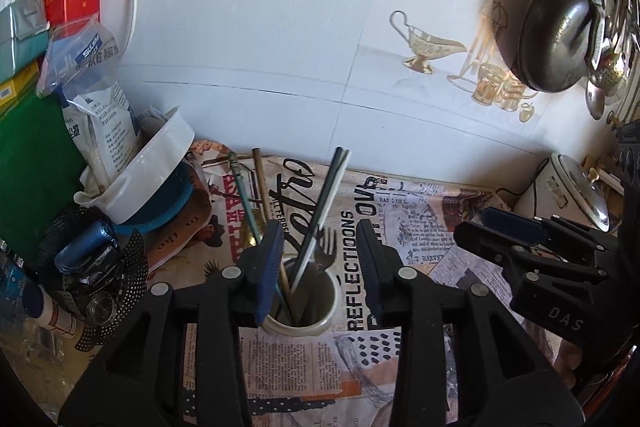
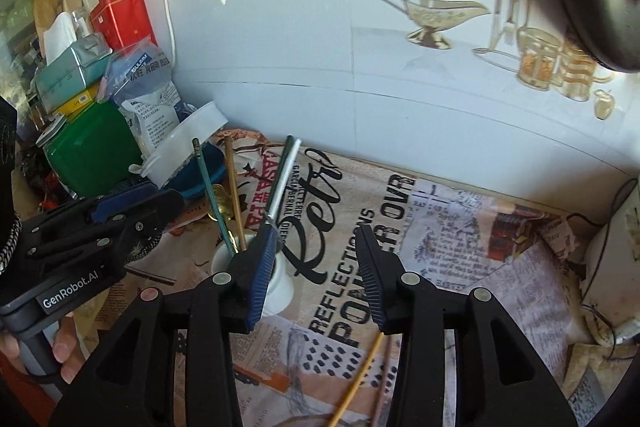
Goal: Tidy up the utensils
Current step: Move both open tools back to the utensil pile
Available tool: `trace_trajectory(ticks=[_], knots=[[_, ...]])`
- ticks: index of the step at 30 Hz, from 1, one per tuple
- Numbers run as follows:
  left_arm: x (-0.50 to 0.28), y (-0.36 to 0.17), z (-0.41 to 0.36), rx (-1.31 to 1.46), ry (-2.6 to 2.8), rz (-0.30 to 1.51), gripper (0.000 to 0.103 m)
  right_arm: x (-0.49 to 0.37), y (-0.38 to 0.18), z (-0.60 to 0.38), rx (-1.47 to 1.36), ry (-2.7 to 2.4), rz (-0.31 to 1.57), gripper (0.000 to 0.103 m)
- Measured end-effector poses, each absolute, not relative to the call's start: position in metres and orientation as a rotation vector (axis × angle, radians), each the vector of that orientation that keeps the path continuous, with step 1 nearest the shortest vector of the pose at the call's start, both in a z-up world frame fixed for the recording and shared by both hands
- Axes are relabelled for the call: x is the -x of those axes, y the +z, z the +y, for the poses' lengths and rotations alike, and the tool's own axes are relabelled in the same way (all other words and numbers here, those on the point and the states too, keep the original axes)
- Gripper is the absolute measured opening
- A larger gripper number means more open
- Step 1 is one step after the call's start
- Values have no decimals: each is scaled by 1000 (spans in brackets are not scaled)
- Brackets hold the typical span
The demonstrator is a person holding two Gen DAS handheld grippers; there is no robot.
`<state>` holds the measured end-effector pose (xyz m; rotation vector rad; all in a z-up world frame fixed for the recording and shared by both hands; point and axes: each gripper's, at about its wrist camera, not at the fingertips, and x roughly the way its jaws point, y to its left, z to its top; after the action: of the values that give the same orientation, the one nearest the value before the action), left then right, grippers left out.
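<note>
Left gripper [image 1: 320, 267]: jaws apart, nothing between the pads, hovering over the white cup [image 1: 301, 301]. Right gripper [image 2: 316, 267]: jaws apart too, empty, cup [image 2: 269, 277] sitting behind its left finger. No earlier view, so nothing to say on motion.

Already standing in the cup: dark-and-white chopsticks [image 1: 320, 215], teal-handled utensil [image 1: 246, 201], brown stick [image 1: 267, 211], plus a fork head [image 1: 327, 247] showing at the rim. Still loose on the patterned paper liner [image 2: 460, 239], near the right gripper: yellow stick [image 2: 358, 379] with a darker one just beside it, lower ends cut off by the frame.

Risks, judged from here:
- Cup narrow and light-looking, handles tall and leaning; a finger clipping a handle likely tips the lot.
- Loose sticks thin, round, lying flat on the paper; ribbed blue pads could roll them or pinch the liner instead.
- Liner wrinkled and printed busy, poor contrast for the sticks.
- Two grippers close over one cup; collision possible on the next reach.
- Clutter at left (perforated black basket [image 1: 104, 279], tilted white tub [image 1: 150, 167]) crowds that side.
</note>
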<state>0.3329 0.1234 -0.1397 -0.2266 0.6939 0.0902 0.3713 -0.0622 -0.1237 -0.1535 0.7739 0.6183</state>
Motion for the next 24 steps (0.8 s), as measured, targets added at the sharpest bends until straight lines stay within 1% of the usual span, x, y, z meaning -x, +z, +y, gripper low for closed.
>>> trace_trajectory(ticks=[3,8,11,24], knots=[[-332,-142,107,210,91,697,43,-370,-125,-80,163,601,768,39],[-334,-158,77,203,80,735,44,-370,-137,-113,173,564,791,39],[-336,-168,61,208,74,761,48,-372,-149,-131,181,541,819,39],[-353,-229,7,184,37,926,49,-392,-236,-198,204,417,1056,39]])
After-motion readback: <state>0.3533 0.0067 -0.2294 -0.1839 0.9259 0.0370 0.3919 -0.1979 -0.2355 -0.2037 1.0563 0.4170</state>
